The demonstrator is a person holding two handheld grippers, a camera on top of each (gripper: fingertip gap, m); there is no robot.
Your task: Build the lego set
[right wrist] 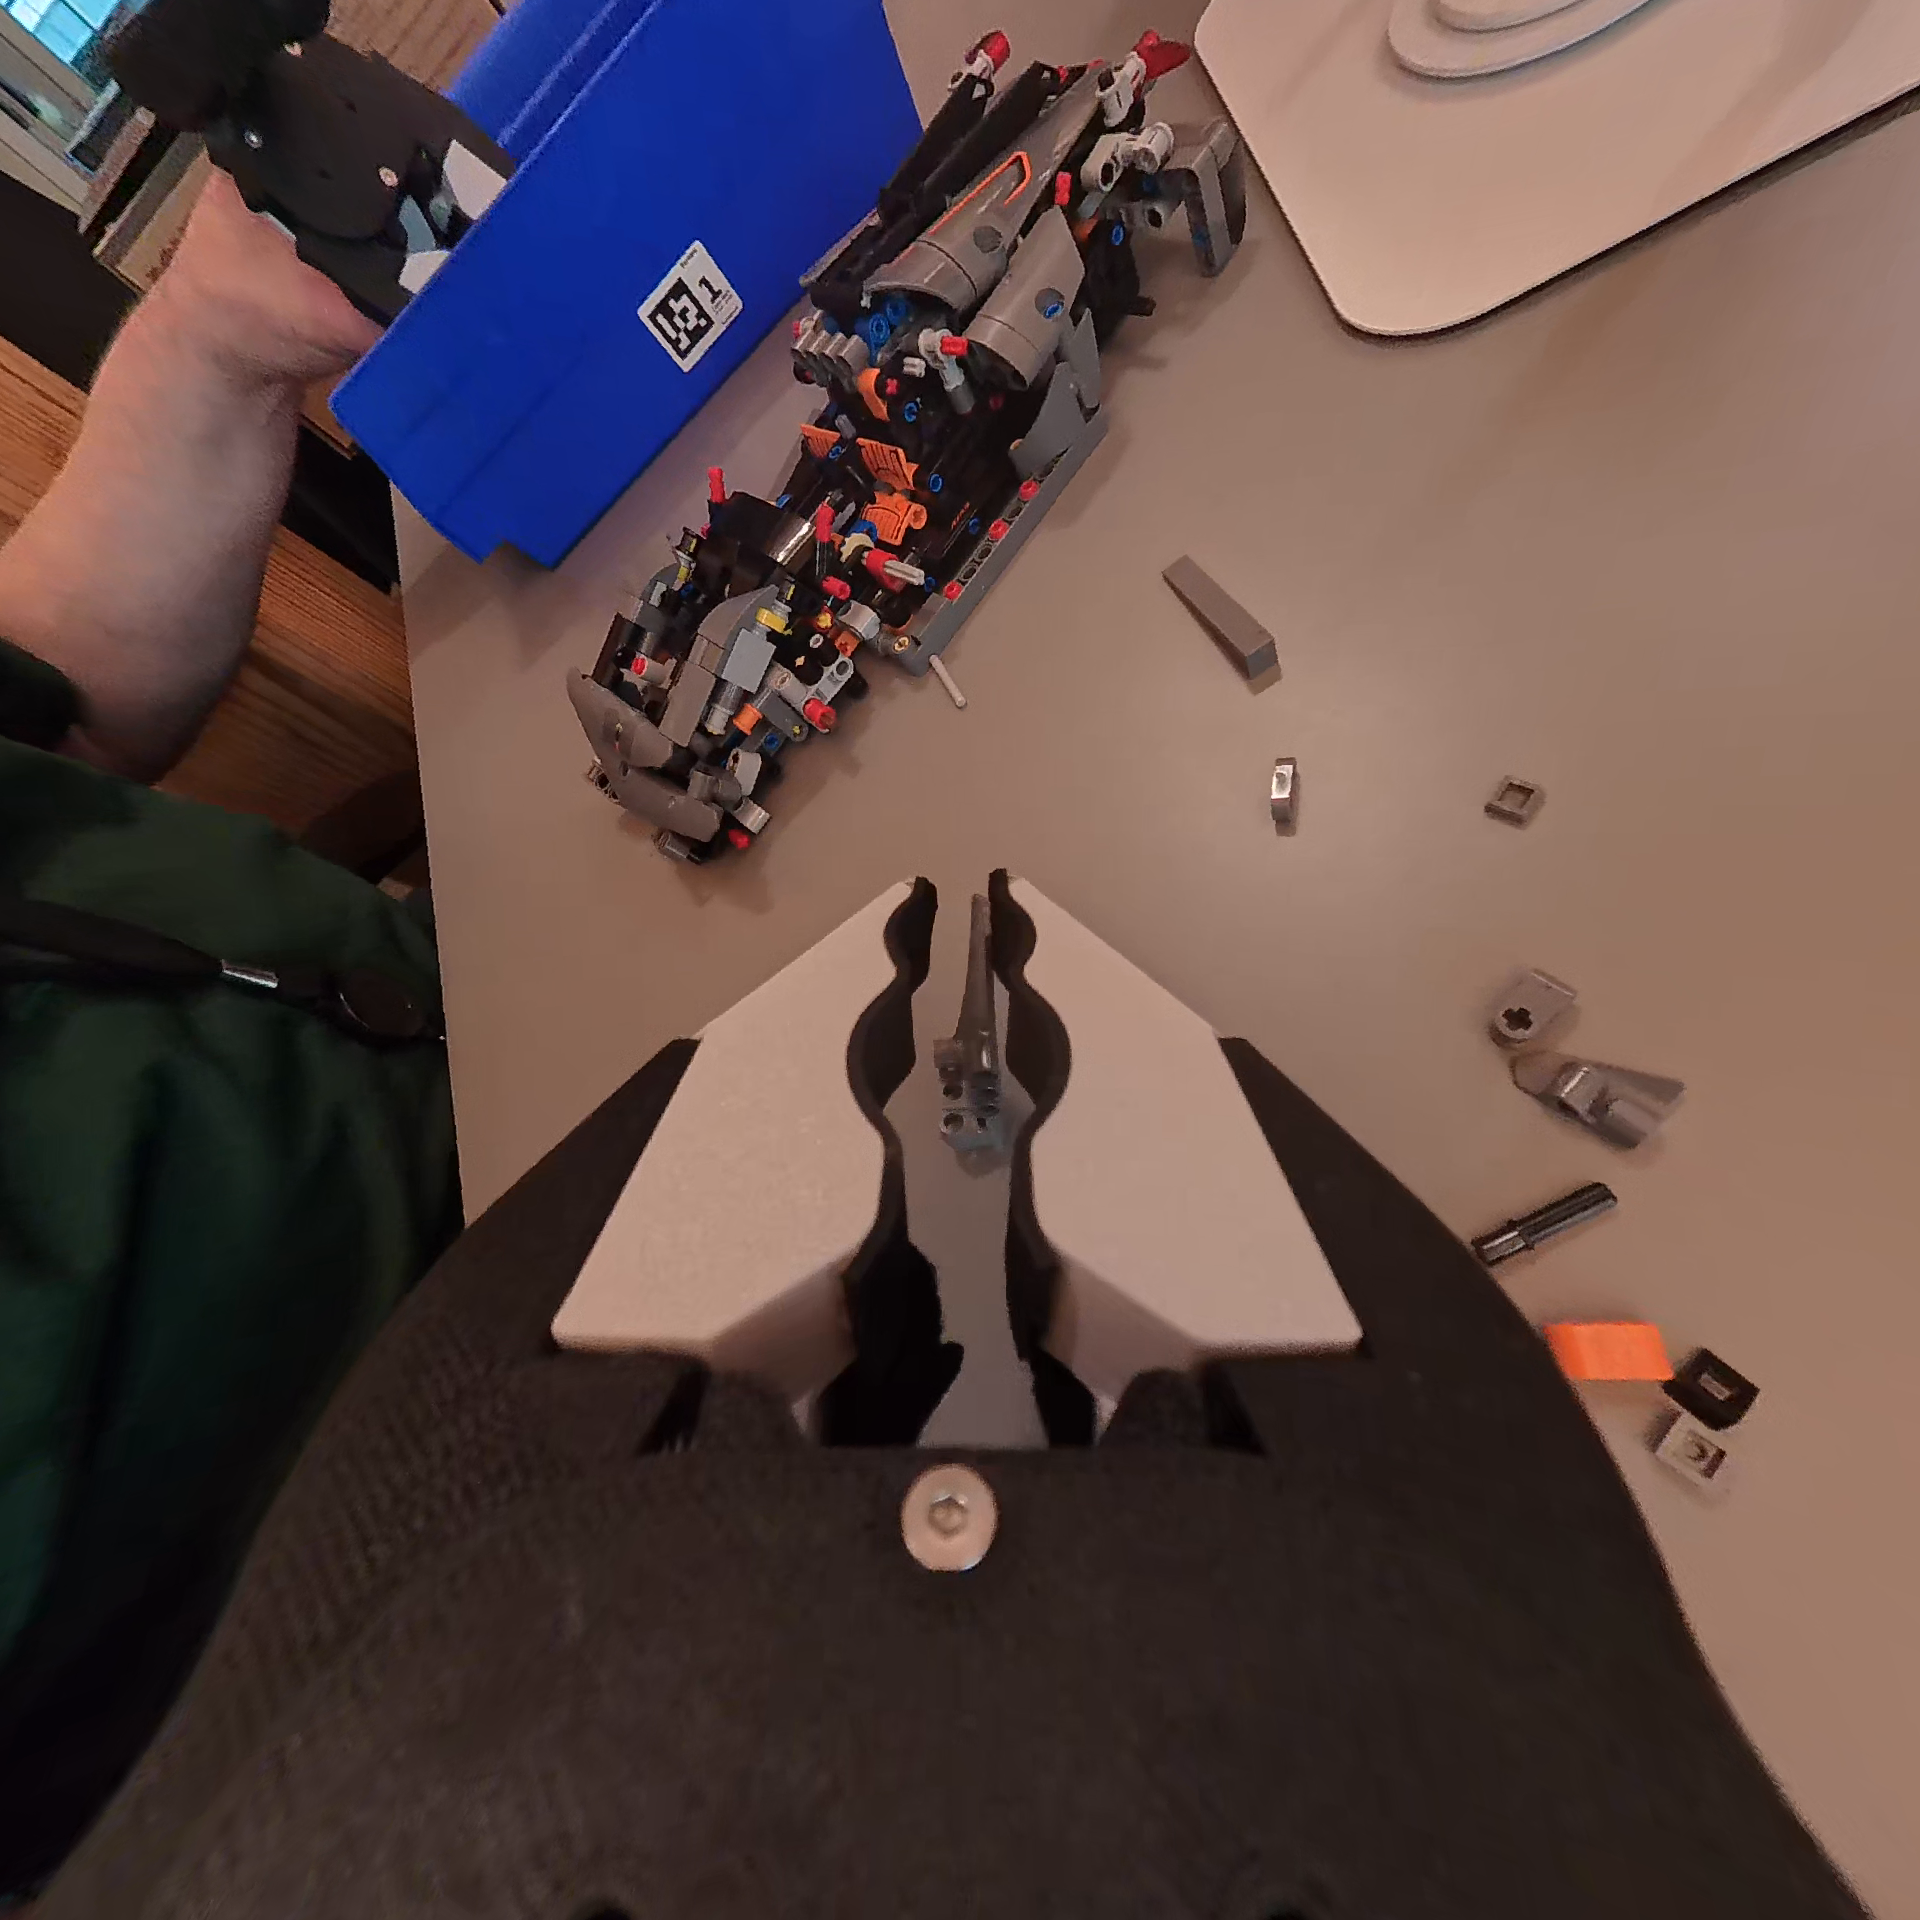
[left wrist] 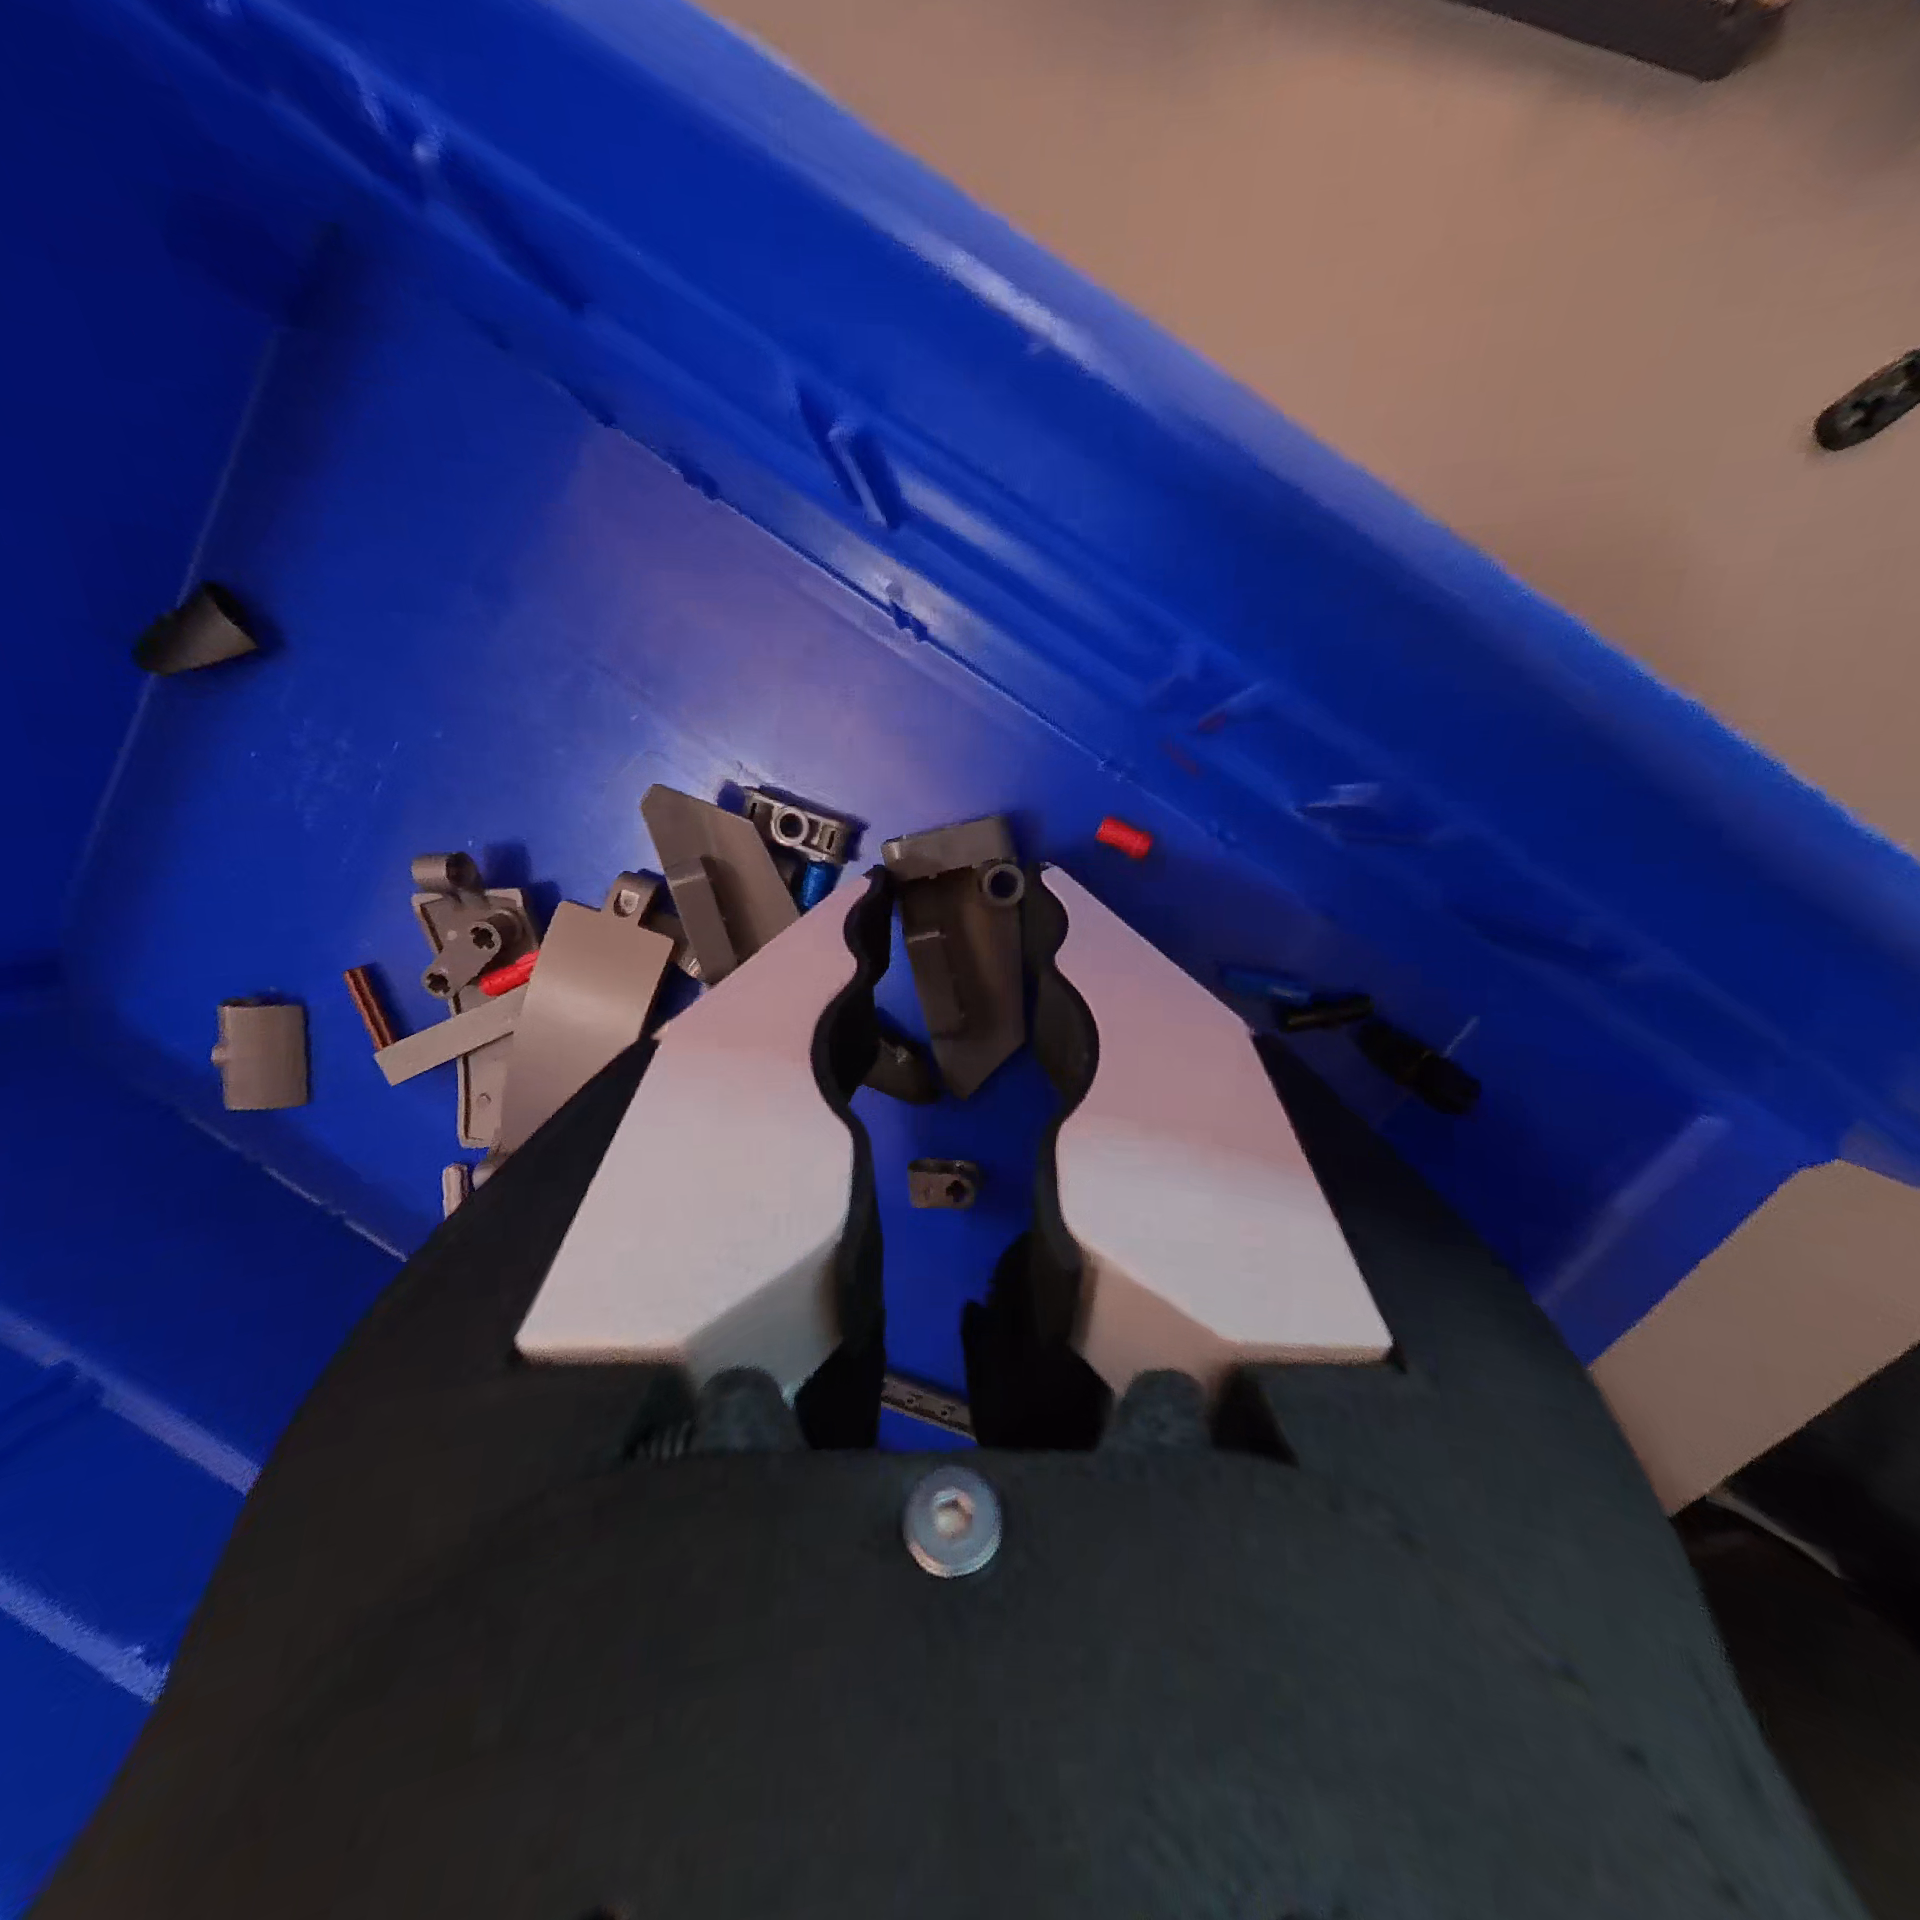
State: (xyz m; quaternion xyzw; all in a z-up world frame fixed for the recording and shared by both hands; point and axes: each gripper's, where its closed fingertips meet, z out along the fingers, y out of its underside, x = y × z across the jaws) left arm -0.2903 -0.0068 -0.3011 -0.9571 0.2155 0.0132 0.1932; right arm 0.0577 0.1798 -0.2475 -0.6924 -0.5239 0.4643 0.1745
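Observation:
In the left wrist view my left gripper [left wrist: 956, 878] is inside a blue bin [left wrist: 1039, 499], shut on a grey angled panel piece [left wrist: 971, 966] with a pin hole near its top. Several loose grey lego parts [left wrist: 582, 966] and a small red pin [left wrist: 1124, 836] lie on the bin floor around it. In the right wrist view my right gripper [right wrist: 961, 883] is over the table, nearly closed on a thin grey lego piece with a connector block [right wrist: 977, 1081]. The part-built lego car [right wrist: 904, 436] lies ahead of it beside the blue bin [right wrist: 623, 260].
Loose parts lie on the table to the right: a grey beam [right wrist: 1221, 618], small grey pieces [right wrist: 1285, 790], a grey bracket [right wrist: 1590, 1091], a black axle [right wrist: 1543, 1221], an orange piece [right wrist: 1605, 1349]. A person's arm [right wrist: 177, 499] holds the left gripper [right wrist: 343, 156] at the bin. A white stand base [right wrist: 1507, 156] is at the back right. The part-built lego car [right wrist: 904, 436] lies around 20 cm away from my right fingertips.

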